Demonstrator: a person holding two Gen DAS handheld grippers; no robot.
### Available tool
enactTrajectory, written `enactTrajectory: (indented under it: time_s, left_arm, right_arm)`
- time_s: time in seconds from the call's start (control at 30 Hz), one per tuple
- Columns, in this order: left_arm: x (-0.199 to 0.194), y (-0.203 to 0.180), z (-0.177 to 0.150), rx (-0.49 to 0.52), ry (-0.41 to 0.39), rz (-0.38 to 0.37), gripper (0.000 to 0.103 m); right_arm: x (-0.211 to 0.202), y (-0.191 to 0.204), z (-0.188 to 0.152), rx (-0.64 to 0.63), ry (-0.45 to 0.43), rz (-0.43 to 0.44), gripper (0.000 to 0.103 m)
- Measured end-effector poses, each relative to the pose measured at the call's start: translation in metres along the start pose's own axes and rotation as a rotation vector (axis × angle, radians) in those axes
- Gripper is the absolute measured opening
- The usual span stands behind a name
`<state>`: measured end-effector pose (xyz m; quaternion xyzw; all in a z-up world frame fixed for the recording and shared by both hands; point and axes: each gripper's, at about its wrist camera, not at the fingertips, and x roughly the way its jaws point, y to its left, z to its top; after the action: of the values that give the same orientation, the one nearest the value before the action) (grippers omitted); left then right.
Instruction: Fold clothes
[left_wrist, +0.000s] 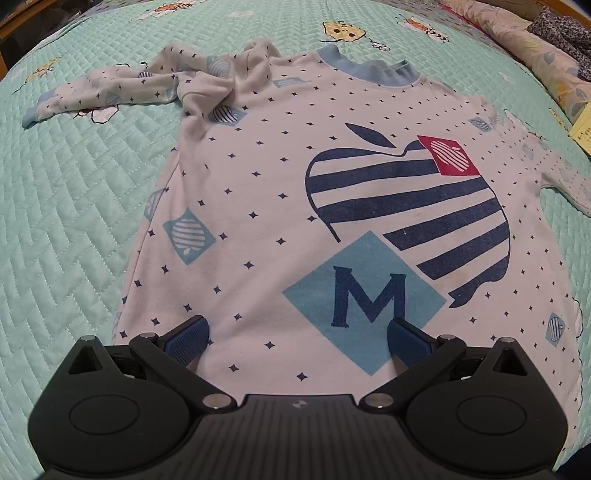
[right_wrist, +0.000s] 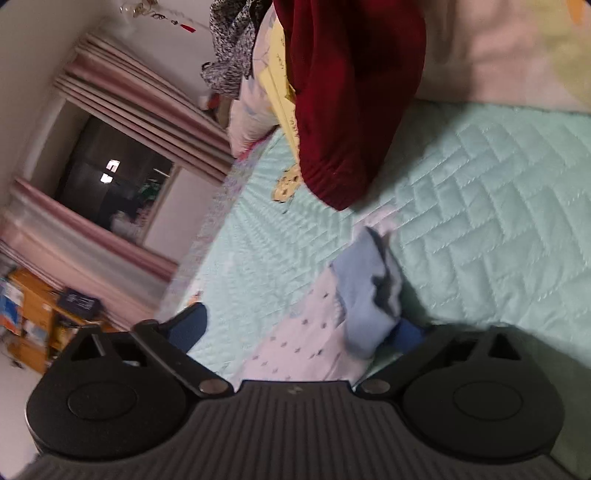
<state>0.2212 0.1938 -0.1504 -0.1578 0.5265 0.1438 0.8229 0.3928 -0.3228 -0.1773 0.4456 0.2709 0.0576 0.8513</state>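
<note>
A white sweatshirt with small blue stars, a striped apple print and a blue diamond marked M lies face up on the teal quilted bedspread. One of its sleeves is bunched at the upper left. My left gripper is open over the shirt's lower part, with its blue fingertips wide apart and nothing gripped. In the right wrist view the other sleeve, with its light blue cuff, lies on the bedspread between the spread fingers of my open right gripper, resting against the right pad.
A dark red garment hangs in from above near the cuff. A floral pillow, a dark patterned cloth and a yellow paper sit along the bed's far right. Pink curtains and a wooden shelf stand past the bed edge.
</note>
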Motion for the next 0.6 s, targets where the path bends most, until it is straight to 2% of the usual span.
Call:
enactTrajectory:
  time_s: [0.03,0.07,0.1,0.13,0.2,0.27,0.37,0.5,0.6]
  left_arm:
    - [0.0,0.001,0.0,-0.002,-0.001,-0.007,0.102]
    - [-0.001,0.002,0.0,-0.005,-0.003,-0.014,0.102]
    - [-0.001,0.003,0.0,-0.007,-0.004,-0.021,0.102]
    - [-0.002,0.005,0.0,-0.009,-0.006,-0.029,0.102]
    - [-0.004,0.008,-0.001,-0.018,-0.009,-0.049,0.102]
    - [-0.007,0.012,-0.001,-0.031,-0.011,-0.073,0.102]
    - [-0.014,0.021,-0.004,-0.062,-0.007,-0.122,0.102]
    - [-0.02,0.031,-0.013,-0.072,-0.017,-0.179,0.102]
    - [-0.019,0.032,-0.02,-0.039,-0.033,-0.197,0.102]
  right_arm:
    - [0.002,-0.001,0.0,-0.002,0.01,-0.006,0.059]
    - [0.004,-0.002,-0.001,-0.003,0.022,-0.019,0.048]
    - [0.005,-0.004,-0.001,-0.002,0.03,-0.033,0.025]
    - [0.004,-0.005,-0.002,0.0,0.035,-0.047,0.013]
    - [-0.002,-0.001,-0.005,-0.002,0.017,-0.044,0.012]
    - [-0.004,0.008,-0.008,0.007,-0.003,0.0,0.012]
    - [-0.004,0.029,-0.01,0.06,-0.007,0.135,0.011]
    - [0.002,0.089,-0.023,0.009,0.049,0.288,0.011]
    - [0.007,0.137,-0.034,-0.038,0.095,0.4,0.011]
